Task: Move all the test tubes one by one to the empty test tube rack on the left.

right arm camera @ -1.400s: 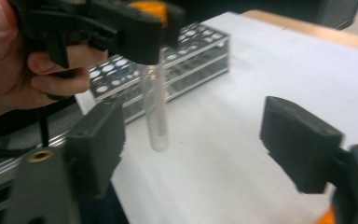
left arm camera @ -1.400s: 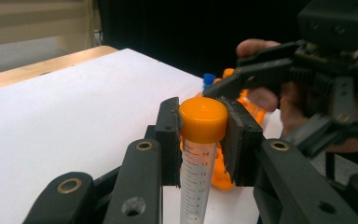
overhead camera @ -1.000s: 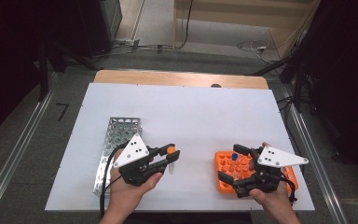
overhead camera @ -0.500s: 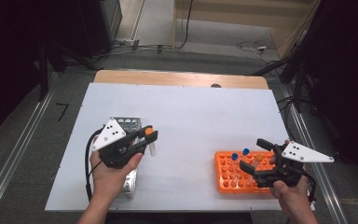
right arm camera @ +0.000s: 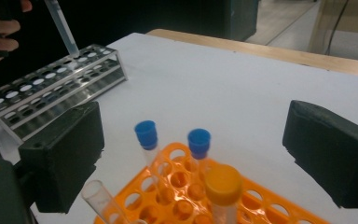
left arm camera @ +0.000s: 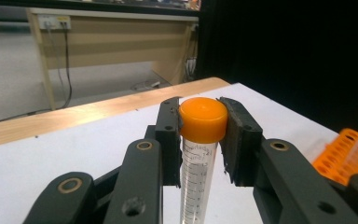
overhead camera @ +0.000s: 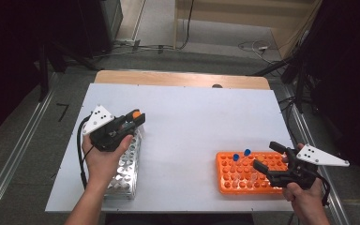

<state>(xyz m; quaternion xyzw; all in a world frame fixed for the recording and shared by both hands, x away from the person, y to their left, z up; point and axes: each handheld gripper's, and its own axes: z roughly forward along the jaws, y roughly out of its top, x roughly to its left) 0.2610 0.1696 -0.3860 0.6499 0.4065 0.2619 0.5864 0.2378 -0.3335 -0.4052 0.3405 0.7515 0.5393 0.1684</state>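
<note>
My left gripper (overhead camera: 135, 118) is shut on a clear graduated tube with an orange cap (left arm camera: 203, 119); the pads clamp it just below the cap. It hovers over the far end of a metal tube rack (overhead camera: 124, 169), and in the right gripper view the tube's tip (right arm camera: 64, 32) hangs above the metal rack (right arm camera: 51, 86). My right gripper (overhead camera: 266, 155) stands open at the right end of an orange rack (overhead camera: 225, 185), nothing between its pads (right arm camera: 67, 154). That orange rack (right arm camera: 177, 186) holds two blue-capped tubes (right arm camera: 145, 131), an orange-capped tube (right arm camera: 223, 184) and an uncapped one (right arm camera: 98, 196).
The white table top (overhead camera: 192, 117) ends in a wooden strip (overhead camera: 178, 78) at the far edge. A black cable (overhead camera: 80, 154) trails from the left gripper. Dark frames and floor cables lie beyond the table.
The left gripper carried the orange-capped tube from the table's middle leftward to above the metal rack. The right gripper drew back to the right, off the orange rack's centre.
</note>
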